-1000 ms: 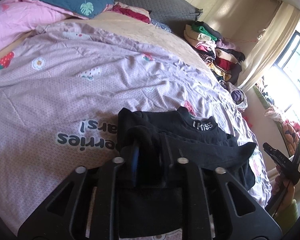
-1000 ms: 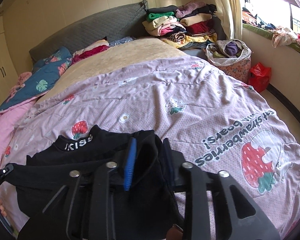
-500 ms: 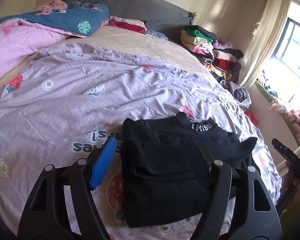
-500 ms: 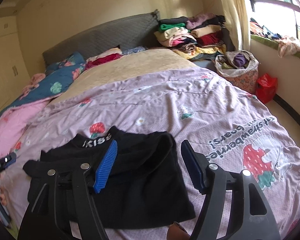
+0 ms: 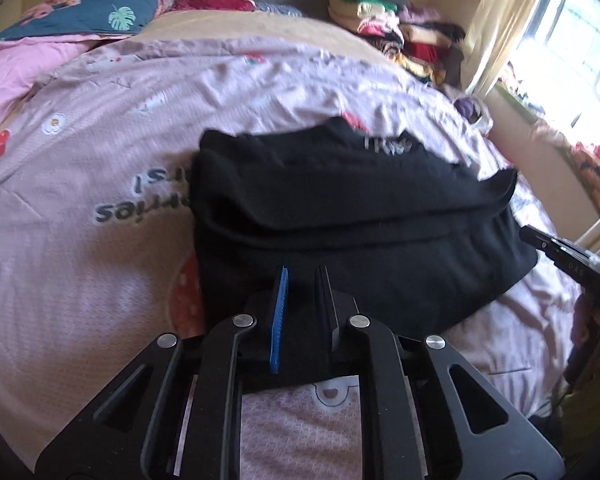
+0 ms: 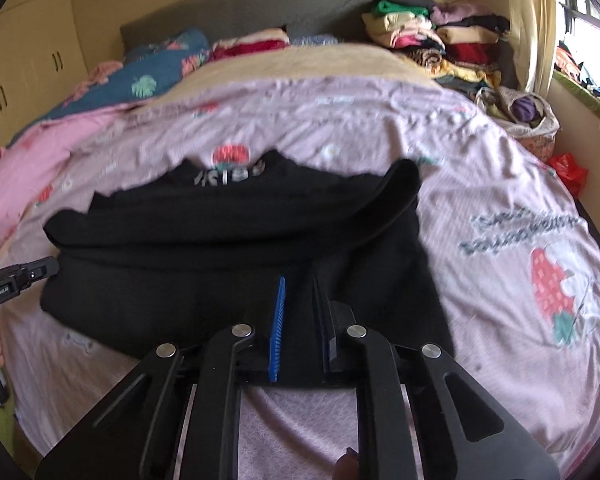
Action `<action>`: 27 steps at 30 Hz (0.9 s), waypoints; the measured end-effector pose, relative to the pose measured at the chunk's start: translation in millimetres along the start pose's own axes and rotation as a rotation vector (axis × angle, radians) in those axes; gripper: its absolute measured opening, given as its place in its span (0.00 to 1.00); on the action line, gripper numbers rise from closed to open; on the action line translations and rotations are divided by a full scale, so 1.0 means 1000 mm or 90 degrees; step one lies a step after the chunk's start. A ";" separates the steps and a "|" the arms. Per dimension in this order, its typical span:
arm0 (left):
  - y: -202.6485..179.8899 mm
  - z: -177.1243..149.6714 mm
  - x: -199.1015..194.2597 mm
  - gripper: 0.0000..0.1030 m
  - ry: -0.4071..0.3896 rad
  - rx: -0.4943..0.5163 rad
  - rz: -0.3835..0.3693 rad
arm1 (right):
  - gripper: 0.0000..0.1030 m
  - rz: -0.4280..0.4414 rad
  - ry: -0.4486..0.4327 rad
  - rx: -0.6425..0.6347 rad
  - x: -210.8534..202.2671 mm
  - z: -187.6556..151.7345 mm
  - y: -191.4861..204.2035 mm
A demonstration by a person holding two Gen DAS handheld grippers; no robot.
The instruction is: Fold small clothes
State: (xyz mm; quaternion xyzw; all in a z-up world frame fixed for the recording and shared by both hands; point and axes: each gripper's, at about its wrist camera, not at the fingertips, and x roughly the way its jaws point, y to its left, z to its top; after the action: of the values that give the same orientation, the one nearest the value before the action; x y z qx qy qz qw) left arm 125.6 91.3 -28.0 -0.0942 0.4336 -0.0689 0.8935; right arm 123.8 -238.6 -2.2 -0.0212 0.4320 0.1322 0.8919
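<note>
- I'm looking over a bed covered with a pale purple quilt [image 5: 100, 128] printed with strawberries and lettering; a grey headboard [image 6: 236, 12] stands at the far end.
- The black top [image 5: 340, 216] lies partly folded on the quilt's near side, its lettered collar pointing toward the headboard and its sleeves folded across the body.
- My left gripper [image 5: 302, 304] sits at the top's near hem, jaws drawn narrow with black cloth pinched between the blue pad and the dark one.
- My right gripper [image 6: 300, 308] does the same at the hem toward the other side, jaws narrow and clamped on the fabric.
- Each gripper shows at the edge of the other's view, beside the garment.
- Farther out, a stack of folded clothes [image 6: 432, 36] rests by the headboard near the curtain [image 5: 500, 24], and a pink blanket [image 6: 32, 152] with a blue floral one lies opposite.
</note>
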 end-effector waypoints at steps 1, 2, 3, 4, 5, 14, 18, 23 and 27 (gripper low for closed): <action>-0.001 0.000 0.004 0.07 0.000 0.005 0.006 | 0.13 -0.010 0.018 0.004 0.008 -0.001 0.001; -0.003 0.000 0.009 0.07 0.002 0.009 0.013 | 0.13 -0.021 0.038 0.011 0.018 -0.002 0.001; -0.003 0.002 0.014 0.07 0.005 0.009 0.019 | 0.13 -0.023 0.044 0.017 0.025 -0.002 0.001; -0.001 0.005 0.016 0.07 0.004 0.004 0.019 | 0.13 -0.022 0.048 0.024 0.031 -0.001 0.000; 0.000 0.008 0.019 0.07 0.001 0.000 0.019 | 0.13 -0.021 0.050 0.033 0.038 0.000 -0.002; 0.015 0.046 0.048 0.08 -0.012 -0.041 0.041 | 0.13 -0.028 0.021 0.053 0.070 0.037 -0.010; 0.023 0.060 0.055 0.12 -0.024 -0.060 0.053 | 0.13 -0.023 0.017 0.057 0.081 0.053 -0.015; 0.035 0.078 0.052 0.18 -0.048 -0.084 0.060 | 0.13 -0.022 -0.015 0.062 0.080 0.075 -0.030; 0.050 0.089 0.039 0.30 -0.085 -0.114 0.071 | 0.13 -0.035 -0.031 0.090 0.072 0.086 -0.056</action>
State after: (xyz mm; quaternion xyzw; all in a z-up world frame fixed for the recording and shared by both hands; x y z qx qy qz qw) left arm 221.5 141.8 -14.8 -0.1540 0.3822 0.0260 0.9108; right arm 246.1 -263.8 -8.2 0.0334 0.4176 0.0770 0.9048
